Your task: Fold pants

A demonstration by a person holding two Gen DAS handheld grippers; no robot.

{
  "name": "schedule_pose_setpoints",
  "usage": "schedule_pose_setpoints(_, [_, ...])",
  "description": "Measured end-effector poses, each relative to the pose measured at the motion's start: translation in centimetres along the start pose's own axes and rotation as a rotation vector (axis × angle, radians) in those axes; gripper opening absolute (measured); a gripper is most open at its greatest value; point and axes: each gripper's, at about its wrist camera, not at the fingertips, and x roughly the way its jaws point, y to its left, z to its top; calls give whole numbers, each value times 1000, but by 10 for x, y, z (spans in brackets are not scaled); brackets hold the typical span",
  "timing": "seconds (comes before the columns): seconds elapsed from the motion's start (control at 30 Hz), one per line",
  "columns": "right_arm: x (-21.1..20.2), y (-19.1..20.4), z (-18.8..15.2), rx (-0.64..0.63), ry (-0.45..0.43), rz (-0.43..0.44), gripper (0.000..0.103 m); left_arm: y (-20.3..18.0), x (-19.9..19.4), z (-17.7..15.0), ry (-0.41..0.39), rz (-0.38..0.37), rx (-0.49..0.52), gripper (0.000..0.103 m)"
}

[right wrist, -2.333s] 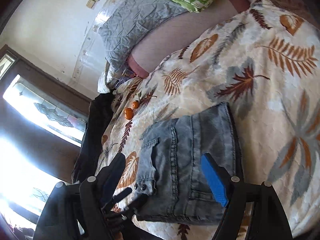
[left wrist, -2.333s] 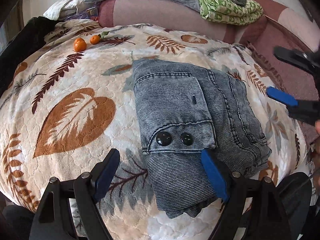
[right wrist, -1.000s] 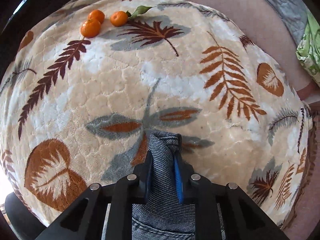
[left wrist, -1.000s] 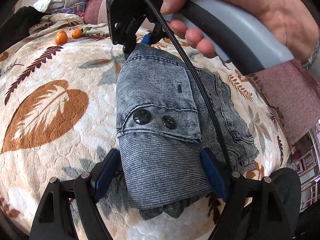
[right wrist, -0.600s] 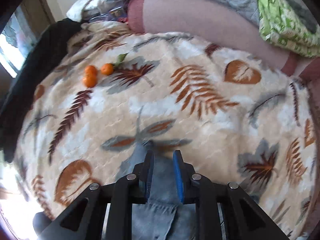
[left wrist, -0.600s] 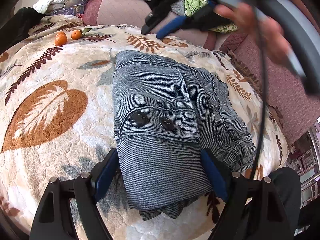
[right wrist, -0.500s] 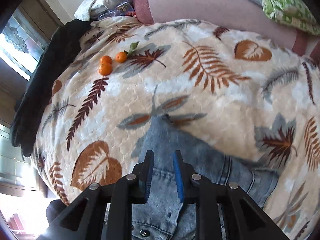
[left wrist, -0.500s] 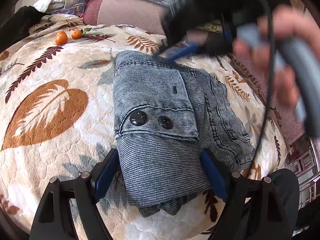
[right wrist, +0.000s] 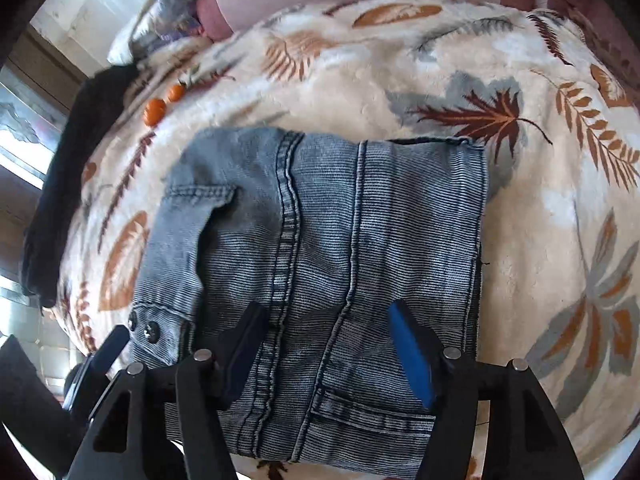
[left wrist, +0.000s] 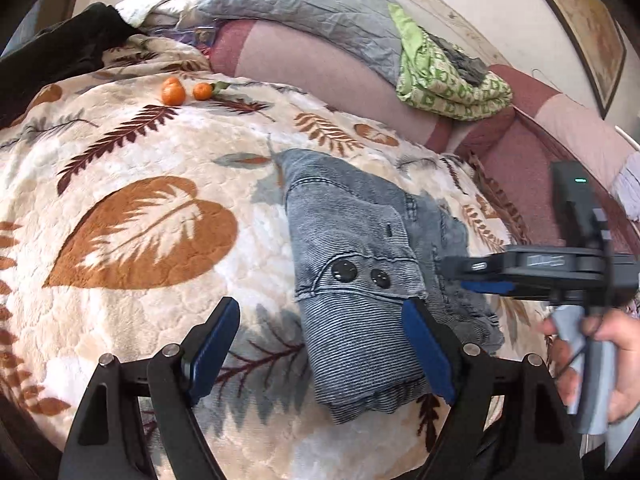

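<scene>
The grey-blue denim pants (left wrist: 360,264) lie folded into a compact bundle on the leaf-patterned blanket (left wrist: 140,232), two black snap buttons on top. My left gripper (left wrist: 320,344) is open and empty, hovering just before the bundle's near end. My right gripper (right wrist: 324,344) is open and empty above the bundle (right wrist: 328,248). It also shows in the left wrist view (left wrist: 480,276) at the bundle's right side, held by a hand.
Small oranges (left wrist: 173,92) lie at the far left of the blanket. A pink bolster (left wrist: 320,68), a grey pillow (left wrist: 312,8) and a green cloth (left wrist: 444,80) line the back. A black garment (left wrist: 52,64) lies at the left edge.
My right gripper let go of the pants' far corner, opened, and swung back to the bundle's right side. My left gripper backed off slightly to the left and stays open.
</scene>
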Motion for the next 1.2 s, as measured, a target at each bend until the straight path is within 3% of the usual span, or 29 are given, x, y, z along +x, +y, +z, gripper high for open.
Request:
schedule_pose_setpoints(0.13, [-39, -1, -19, -10, -120, 43, 67, 3, 2, 4, 6, 29, -28, 84])
schedule_pose_setpoints(0.3, [-12, -16, -56, -16, -57, 56, 69, -3, 6, 6, 16, 66, -13, 84])
schedule_pose_setpoints(0.53, [-44, -5, -65, -43, -210, 45, 71, -20, 4, 2, 5, 80, 82, 84])
schedule_pose_setpoints(0.63, [-9, -14, -74, -36, -98, -9, 79, -20, 18, -5, 48, 62, 99, 84])
schedule_pose_setpoints(0.67, [-15, -13, -79, -62, -151, -13, 79, -19, 17, -7, 36, 60, 95, 85])
schedule_pose_setpoints(1.2, [-15, -17, -82, -22, -174, 14, 81, -14, 13, -8, 21, 26, 83, 87])
